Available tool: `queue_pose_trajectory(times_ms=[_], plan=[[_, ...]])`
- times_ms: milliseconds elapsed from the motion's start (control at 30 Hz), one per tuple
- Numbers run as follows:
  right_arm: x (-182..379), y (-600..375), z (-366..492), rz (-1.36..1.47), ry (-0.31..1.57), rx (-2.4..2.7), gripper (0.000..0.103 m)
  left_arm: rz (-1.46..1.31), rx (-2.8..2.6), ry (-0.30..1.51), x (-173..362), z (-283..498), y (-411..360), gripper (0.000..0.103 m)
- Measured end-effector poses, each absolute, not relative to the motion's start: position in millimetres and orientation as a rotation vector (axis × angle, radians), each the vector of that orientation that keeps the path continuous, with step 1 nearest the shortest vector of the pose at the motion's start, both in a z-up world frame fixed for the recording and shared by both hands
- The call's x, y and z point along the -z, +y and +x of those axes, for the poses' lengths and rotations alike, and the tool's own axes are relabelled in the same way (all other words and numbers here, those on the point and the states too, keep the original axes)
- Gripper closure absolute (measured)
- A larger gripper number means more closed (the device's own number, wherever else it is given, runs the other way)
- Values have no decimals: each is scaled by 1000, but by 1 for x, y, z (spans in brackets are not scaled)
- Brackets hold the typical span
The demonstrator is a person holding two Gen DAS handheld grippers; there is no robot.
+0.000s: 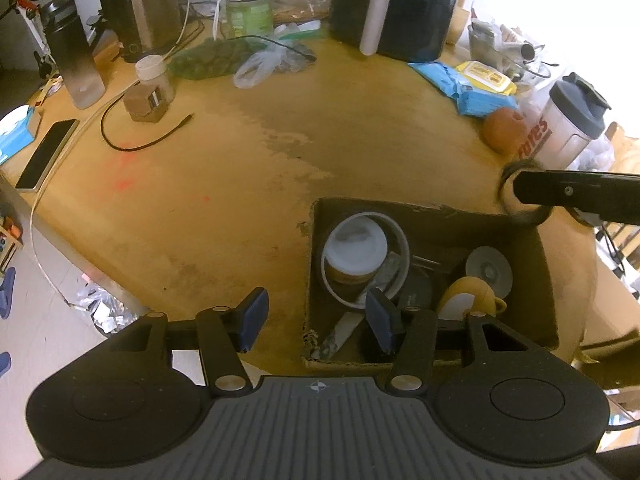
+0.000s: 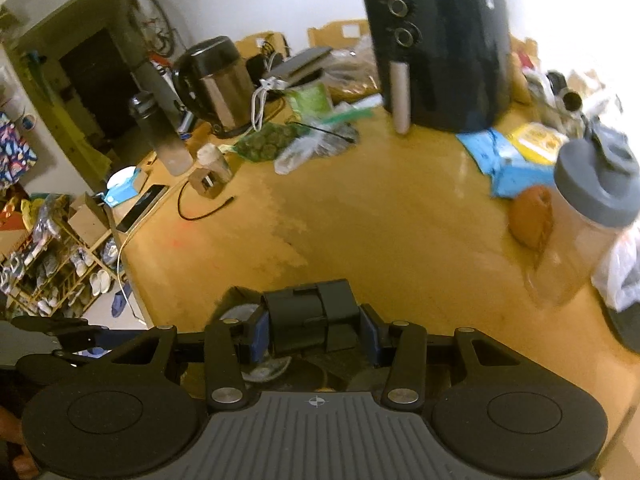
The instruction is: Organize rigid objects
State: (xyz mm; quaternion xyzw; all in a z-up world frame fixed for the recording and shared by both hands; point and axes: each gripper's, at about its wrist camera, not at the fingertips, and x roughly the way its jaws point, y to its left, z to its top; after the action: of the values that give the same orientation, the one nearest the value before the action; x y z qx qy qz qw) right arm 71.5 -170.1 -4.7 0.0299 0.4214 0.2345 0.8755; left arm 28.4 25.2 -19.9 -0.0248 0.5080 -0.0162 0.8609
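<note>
While the left gripper (image 1: 316,320) gapes empty, the right gripper (image 2: 314,330) clamps a black block (image 2: 310,314) (over the box (image 1: 436,216)).

A cardboard box (image 1: 532,264) on the table (image 1: 224,184) holds a mug (image 1: 472,296).

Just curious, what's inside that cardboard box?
The cardboard box holds a grey bowl with a white-lidded jar in it, a yellow cup and a grey lid. Lower items are hidden.
</note>
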Motion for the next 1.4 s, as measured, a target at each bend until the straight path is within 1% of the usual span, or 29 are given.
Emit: queue_pose_trajectory(times_ms=[33,67,100,133,200,267,367,400,433,500,600,733,1167,1400], plan=[[5,-166,72,36,878,-479,30,-56,33,1066,20,28,26,50],[5,-164,71,19,876,-470,15,-58,34,1067,20,28,26,50],[5,-163,70,12,871,-469,12,-60,35,1068,20,28,26,50],[5,-163,69,11,872,-471,12,-61,35,1068,20,28,26,50],[8,-164,69,10,891,-457,5,-62,38,1068,20,28,26,49],[12,-167,68,9,907,-435,5,-63,39,1065,19,27,25,49],[17,-173,65,6,934,-396,0,-57,33,1064,18,27,23,48],[18,-175,64,0,941,-379,0,-53,31,1064,18,27,22,46],[20,-177,63,-5,950,-366,0,-49,30,1061,17,27,21,33],[22,-181,60,-8,960,-345,0,-44,31,1038,14,26,19,16],[25,-187,55,-5,968,-318,0,-25,36,1018,11,27,14,13],[27,-191,49,-10,984,-287,0,0,33,987,8,27,8,0],[45,-197,34,-32,1120,-207,0,98,58,1061,14,23,-2,0],[58,-192,26,-78,1202,-207,0,137,69,1148,25,18,-5,0]])
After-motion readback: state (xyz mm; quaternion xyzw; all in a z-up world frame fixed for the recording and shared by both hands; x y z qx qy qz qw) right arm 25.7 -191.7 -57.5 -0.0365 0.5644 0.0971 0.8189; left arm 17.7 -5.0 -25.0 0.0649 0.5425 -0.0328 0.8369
